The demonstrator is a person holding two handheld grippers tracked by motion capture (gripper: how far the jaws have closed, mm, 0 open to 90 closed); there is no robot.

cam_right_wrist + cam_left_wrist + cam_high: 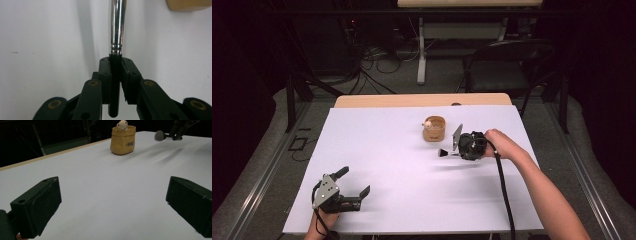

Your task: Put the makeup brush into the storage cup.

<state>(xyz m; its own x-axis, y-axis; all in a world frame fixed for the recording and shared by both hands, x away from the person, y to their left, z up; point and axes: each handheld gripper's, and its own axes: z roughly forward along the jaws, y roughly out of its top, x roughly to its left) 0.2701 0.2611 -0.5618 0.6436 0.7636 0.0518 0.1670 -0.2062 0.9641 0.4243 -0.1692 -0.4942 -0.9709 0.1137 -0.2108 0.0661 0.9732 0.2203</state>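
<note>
At the near left corner of the white table [377, 150], the left gripper [353, 185] is resting low with its jaws spread wide and nothing between them — in the left gripper view only bare tabletop is lying between the two black pads [37, 207]. It appears to be waiting out of the way, pointing across the table toward the work going on farther off.

Farther out, right of centre, the person's right hand [502, 144] is holding the right gripper [455, 150] above the table. Its jaws are clamped narrow on the black handle of a makeup brush [444, 152], and the right gripper view shows the handle pinched between the pads with the chrome collar [116, 30] running straight out ahead. The dark bristle head is sticking out to the left, clear of the surface, its shadow falling on the table below. Gripping the handle end is leaving the whole length free to steer, judging by how it is carried.

Just beyond the brush, a small tan pot [434, 128] is standing upright, its mouth open upward, with a little pale figure [122, 125] peeking over its rim. The brush is sitting near the pot but apart from it — likely lined up to be dropped in.
</note>
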